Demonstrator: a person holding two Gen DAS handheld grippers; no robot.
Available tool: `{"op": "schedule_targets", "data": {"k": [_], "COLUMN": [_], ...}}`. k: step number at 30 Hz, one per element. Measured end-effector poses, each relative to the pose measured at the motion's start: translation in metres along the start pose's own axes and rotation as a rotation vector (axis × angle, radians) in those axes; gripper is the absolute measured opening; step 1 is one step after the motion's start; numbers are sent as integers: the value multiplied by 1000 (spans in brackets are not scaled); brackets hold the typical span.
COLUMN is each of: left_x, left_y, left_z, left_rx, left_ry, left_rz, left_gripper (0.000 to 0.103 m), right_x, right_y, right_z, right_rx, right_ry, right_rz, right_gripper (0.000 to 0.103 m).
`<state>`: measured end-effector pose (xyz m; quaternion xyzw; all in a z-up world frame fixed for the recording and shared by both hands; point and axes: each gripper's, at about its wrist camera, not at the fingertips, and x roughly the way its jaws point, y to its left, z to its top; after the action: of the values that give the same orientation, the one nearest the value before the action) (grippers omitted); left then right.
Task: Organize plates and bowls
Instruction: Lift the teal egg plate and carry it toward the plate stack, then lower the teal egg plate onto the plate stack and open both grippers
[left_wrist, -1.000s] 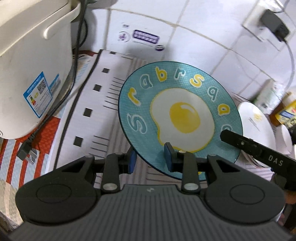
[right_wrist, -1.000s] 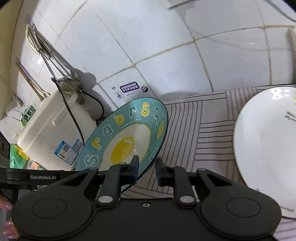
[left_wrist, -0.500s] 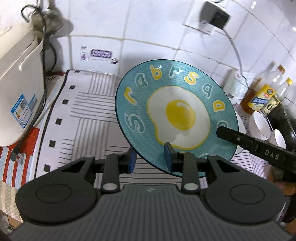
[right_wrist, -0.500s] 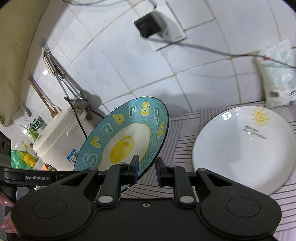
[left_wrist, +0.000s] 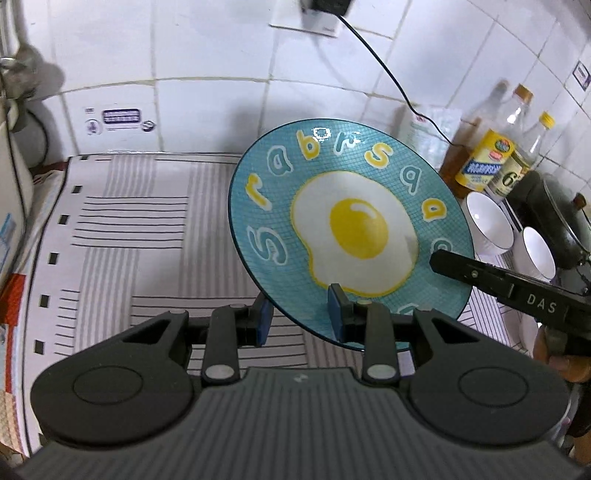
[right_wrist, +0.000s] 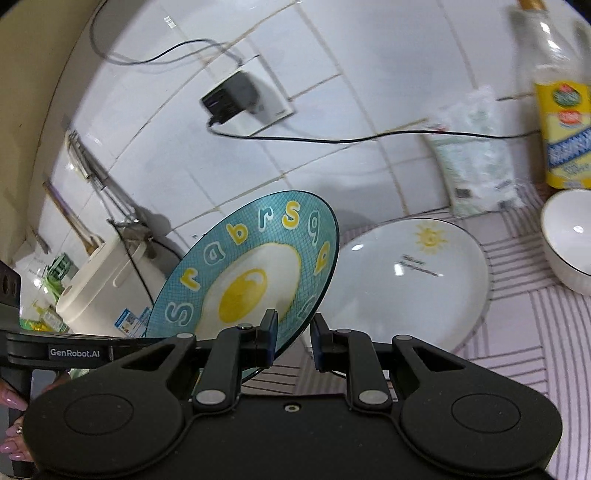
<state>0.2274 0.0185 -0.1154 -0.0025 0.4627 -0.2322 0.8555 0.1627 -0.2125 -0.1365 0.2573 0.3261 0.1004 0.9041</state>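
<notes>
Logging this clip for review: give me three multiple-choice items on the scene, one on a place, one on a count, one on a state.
1. Where is the white plate?
A. flat on the striped mat
B. in the right claw
C. on the rice cooker

2. How many white bowls show in the left wrist view?
A. none
B. two
C. five

3. The blue egg plate is:
A. lying flat
B. held tilted by both claws
C. broken

Key: 1 A, it lies on the mat; 2 B, one bowl beside another; 3 B, left claw and right claw each grip its rim.

Teal fried-egg plate (left_wrist: 354, 236), tilted, clamped at its rim between left gripper (left_wrist: 300, 322) and right gripper (left_wrist: 461, 269).
</notes>
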Motion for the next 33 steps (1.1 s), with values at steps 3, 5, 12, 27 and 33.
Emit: {"op": "schedule_targets", "data": {"k": [3,5,12,27,33], "left_x": [11,20,50,100,109], "left_y": [-11,-17,-24,-31,-33], "left_z": [1,2,7,18,24], "left_rx": [4,4,3,-35,-46], "left_ry": [16,31,67,156,183], "left_rz": [3,0,-17,-5,7], "left_gripper": [30,30,30,31,31], "right_x": [-5,-7,-8,7,11], "right_y": [-15,-25,-46,-73,-63], "right_z": [-3,-4,-8,-6,-1], "right_rx": [22,36,54,107,27], "right_ry": [-2,0,1,35,54], "right_rz": [-12,-19,-54,-139,-221], "right_gripper": [23,23,24,24,24]}}
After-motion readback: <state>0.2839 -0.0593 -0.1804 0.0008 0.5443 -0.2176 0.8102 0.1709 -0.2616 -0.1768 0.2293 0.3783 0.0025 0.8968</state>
